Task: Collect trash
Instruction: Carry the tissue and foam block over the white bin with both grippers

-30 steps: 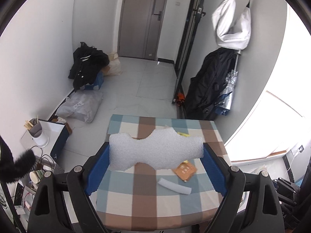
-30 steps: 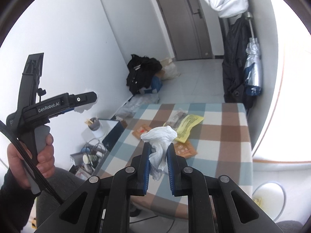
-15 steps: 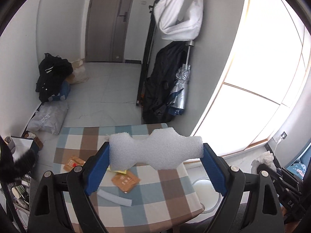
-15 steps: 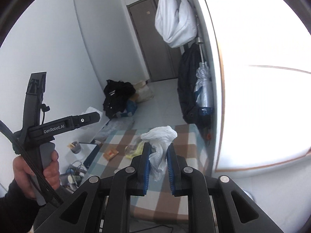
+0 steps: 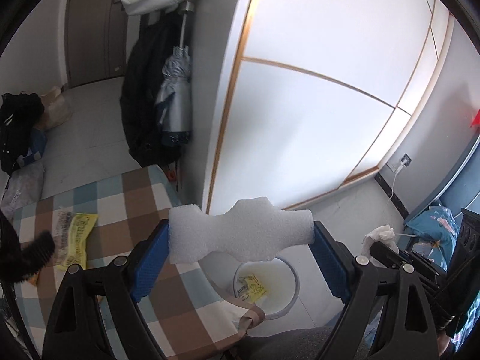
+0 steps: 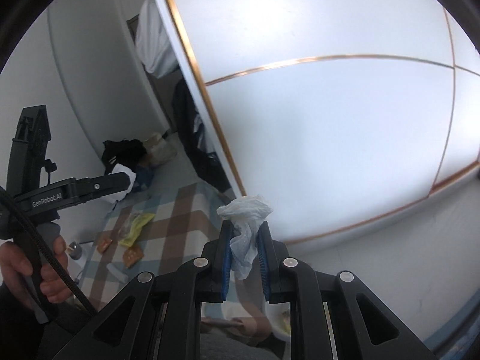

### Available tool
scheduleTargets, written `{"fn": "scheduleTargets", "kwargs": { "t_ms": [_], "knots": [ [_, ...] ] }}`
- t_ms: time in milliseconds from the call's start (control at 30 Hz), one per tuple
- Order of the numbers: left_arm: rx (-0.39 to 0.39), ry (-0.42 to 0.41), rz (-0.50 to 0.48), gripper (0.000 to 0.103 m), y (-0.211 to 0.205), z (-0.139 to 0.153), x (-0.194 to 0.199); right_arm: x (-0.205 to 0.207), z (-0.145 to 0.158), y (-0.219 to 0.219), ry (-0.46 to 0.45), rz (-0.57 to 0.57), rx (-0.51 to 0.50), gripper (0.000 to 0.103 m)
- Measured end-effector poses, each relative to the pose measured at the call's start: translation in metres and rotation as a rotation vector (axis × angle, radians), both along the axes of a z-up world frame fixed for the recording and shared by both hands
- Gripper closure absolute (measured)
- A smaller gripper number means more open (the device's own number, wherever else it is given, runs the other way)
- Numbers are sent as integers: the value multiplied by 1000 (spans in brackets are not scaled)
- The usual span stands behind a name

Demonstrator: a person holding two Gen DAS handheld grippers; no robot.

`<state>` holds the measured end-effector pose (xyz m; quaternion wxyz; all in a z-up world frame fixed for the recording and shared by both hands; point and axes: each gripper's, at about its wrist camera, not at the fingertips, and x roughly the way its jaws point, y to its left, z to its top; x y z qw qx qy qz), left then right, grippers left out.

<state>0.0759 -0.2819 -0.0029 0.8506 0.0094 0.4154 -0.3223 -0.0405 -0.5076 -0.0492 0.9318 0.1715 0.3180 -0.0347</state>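
Observation:
My left gripper (image 5: pixel 240 240) is shut on a wide white foam piece (image 5: pixel 240 234), held in the air above and just behind a white round bin (image 5: pixel 288 300) on the floor right of the table. The bin holds a yellow wrapper (image 5: pixel 253 288). My right gripper (image 6: pixel 244 231) is shut on a crumpled white tissue (image 6: pixel 246 213), held above the table's right edge; the bin's rim (image 6: pixel 277 327) shows below it. The right gripper with its tissue (image 5: pixel 378 234) also shows at the right in the left wrist view. The left gripper's body (image 6: pixel 69 193) shows at the left in the right wrist view.
The checked table (image 5: pixel 141 198) carries a yellow packet (image 5: pixel 76 237) and a clear wrapper; in the right wrist view orange packets (image 6: pixel 132 255) and a white foam strip (image 6: pixel 117 271) lie on it. A white sliding panel (image 5: pixel 315 105) stands behind the bin. Coats and an umbrella (image 5: pixel 175 102) hang beside it.
Both grippers have swung right, away from the table, with their loads still held. The bin has come into view below the foam piece.

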Motion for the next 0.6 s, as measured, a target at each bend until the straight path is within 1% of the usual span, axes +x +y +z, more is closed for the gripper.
{"fn": "scheduleTargets", "kwargs": {
  "t_ms": [133, 167, 300, 400, 600],
  "knots": [
    [27, 86, -80, 16, -33, -32, 5, 1, -37, -31, 78, -63, 67, 87],
    [35, 102, -94, 16, -43, -38, 7, 2, -45, -35, 96, -69, 74, 87],
    [69, 210, -155, 16, -73, -77, 19, 7, -81, -47, 164, -78, 106, 87],
    [57, 283, -200, 16, -89, -97, 20, 14, -112, -57, 227, -94, 153, 87],
    [89, 388, -249, 16, -118, -131, 31, 20, -178, -77, 361, -131, 264, 87]
  ]
}}
